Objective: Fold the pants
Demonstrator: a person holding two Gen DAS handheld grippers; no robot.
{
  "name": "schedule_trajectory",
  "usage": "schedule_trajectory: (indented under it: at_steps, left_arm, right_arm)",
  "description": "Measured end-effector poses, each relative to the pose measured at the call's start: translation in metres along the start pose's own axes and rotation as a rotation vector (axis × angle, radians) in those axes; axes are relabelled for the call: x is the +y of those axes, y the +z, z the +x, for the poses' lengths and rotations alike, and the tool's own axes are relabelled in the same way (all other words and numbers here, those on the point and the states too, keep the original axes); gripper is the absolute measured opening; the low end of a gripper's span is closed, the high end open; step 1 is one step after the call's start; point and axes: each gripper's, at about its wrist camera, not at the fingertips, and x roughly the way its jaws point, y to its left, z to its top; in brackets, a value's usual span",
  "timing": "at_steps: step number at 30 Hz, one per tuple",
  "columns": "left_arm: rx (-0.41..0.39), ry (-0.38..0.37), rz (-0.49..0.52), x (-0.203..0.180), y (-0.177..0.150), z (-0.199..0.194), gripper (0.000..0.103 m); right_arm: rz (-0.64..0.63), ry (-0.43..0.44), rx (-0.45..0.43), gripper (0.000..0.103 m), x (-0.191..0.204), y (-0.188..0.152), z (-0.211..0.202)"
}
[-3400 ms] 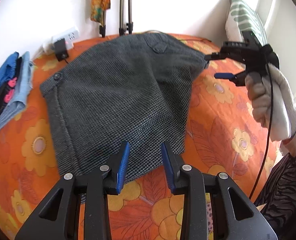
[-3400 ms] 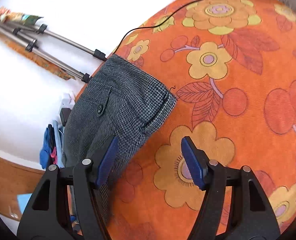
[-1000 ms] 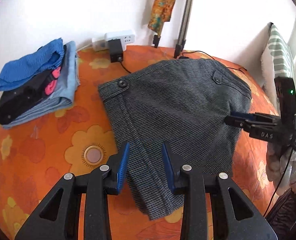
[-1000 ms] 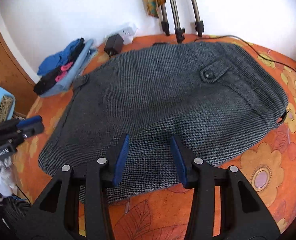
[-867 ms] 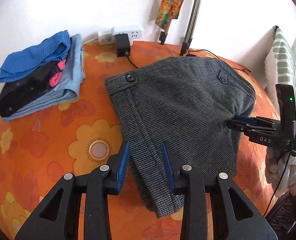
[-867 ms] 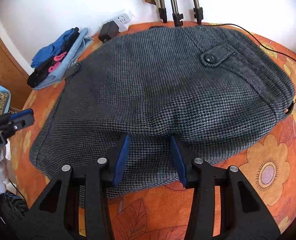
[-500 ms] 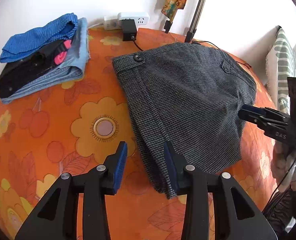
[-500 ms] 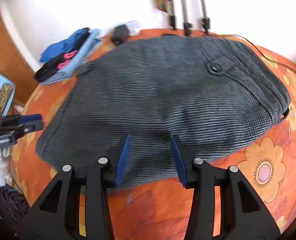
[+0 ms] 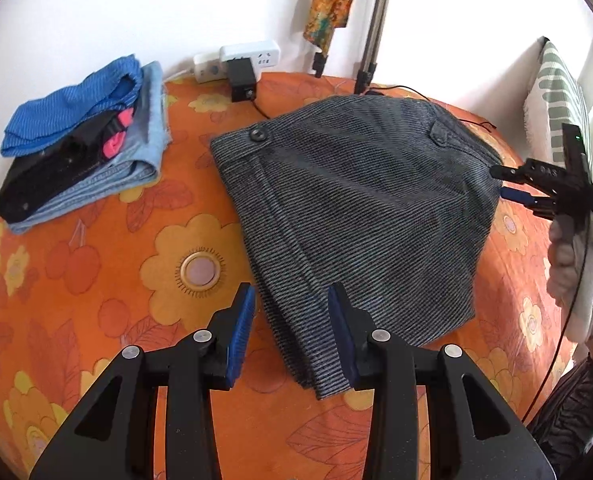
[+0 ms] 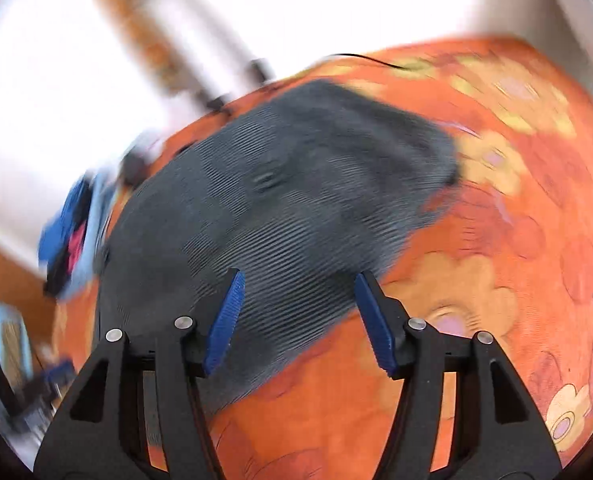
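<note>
The grey houndstooth pants [image 9: 360, 216] lie folded on the orange flowered bedspread [image 9: 108, 280], waistband button toward the wall. My left gripper [image 9: 292, 320] hovers open over their near corner, with nothing pressed between its blue pads. At the pants' right edge a gloved hand holds my right gripper [image 9: 502, 182]. The right wrist view is motion-blurred and tilted. In it my right gripper [image 10: 296, 308] has its jaws opening over the near edge of the pants [image 10: 280, 200], gripping nothing.
A stack of folded clothes [image 9: 80, 152] sits at the back left. A power strip with charger [image 9: 248, 60], tripod legs [image 9: 370, 40] and a cable stand along the wall. A striped pillow [image 9: 560, 92] is at the right. Bare bedspread lies left of the pants.
The right wrist view has rolled and gone blurry, and its jaws have spread wider. In the left wrist view the right gripper has shifted farther back along the pants' right edge. The pants lie still.
</note>
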Motion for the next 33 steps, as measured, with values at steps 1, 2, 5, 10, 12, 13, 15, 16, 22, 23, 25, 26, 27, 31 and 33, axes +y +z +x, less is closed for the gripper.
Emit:
schedule_trajectory:
  at_steps: [1,2,5,10,12,13,15,16,22,23,25,26,27,31,33]
  left_arm:
    - [-0.005,-0.003,0.007,-0.004,0.002,-0.001,0.036]
    - [-0.009,-0.011,0.014,-0.008,0.004,-0.001,0.036]
    - [-0.019,-0.038,0.039,-0.026,0.013,0.002,0.036]
    - [-0.01,-0.084,0.137,-0.073,0.031,0.02,0.036]
    - [-0.011,-0.087,0.185,-0.092,0.041,0.029,0.036]
    - [-0.014,-0.082,0.209,-0.101,0.046,0.032,0.036]
    - [-0.025,-0.074,0.26,-0.121,0.062,0.044,0.036]
    - [-0.029,-0.075,0.273,-0.129,0.07,0.051,0.036]
    - [-0.026,-0.053,0.323,-0.169,0.1,0.098,0.036]
    - [-0.02,-0.049,0.332,-0.172,0.101,0.105,0.036]
    - [0.0,-0.019,0.365,-0.18,0.1,0.122,0.036]
    - [0.012,0.0,0.381,-0.182,0.099,0.129,0.036]
    - [0.023,0.02,0.394,-0.183,0.098,0.136,0.036]
    - [0.042,0.022,0.388,-0.176,0.097,0.147,0.037]
    - [0.036,-0.004,0.345,-0.169,0.102,0.141,0.036]
  right_arm:
    - [0.035,-0.006,-0.004,0.06,-0.008,0.005,0.0]
    - [0.06,-0.009,-0.009,0.06,-0.016,0.011,0.001]
    - [0.116,-0.032,-0.024,0.06,-0.032,0.023,0.003]
    - [0.202,0.005,-0.029,0.06,-0.051,0.035,0.011]
    - [0.202,0.016,-0.035,0.06,-0.052,0.038,0.015]
    - [0.203,0.02,-0.035,0.06,-0.053,0.041,0.018]
    - [0.199,0.022,-0.035,0.06,-0.054,0.043,0.024]
    - [0.197,0.026,-0.035,0.06,-0.053,0.043,0.025]
    - [0.18,0.049,-0.057,0.061,-0.052,0.048,0.031]
    - [0.179,0.052,-0.058,0.061,-0.051,0.049,0.032]
    - [0.17,0.056,-0.062,0.061,-0.048,0.05,0.033]
    - [0.166,0.06,-0.065,0.06,-0.047,0.05,0.034]
    - [0.161,0.065,-0.068,0.056,-0.046,0.05,0.034]
    - [0.149,0.097,-0.051,0.038,-0.045,0.054,0.038]
    - [0.152,0.103,-0.047,0.029,-0.047,0.054,0.039]
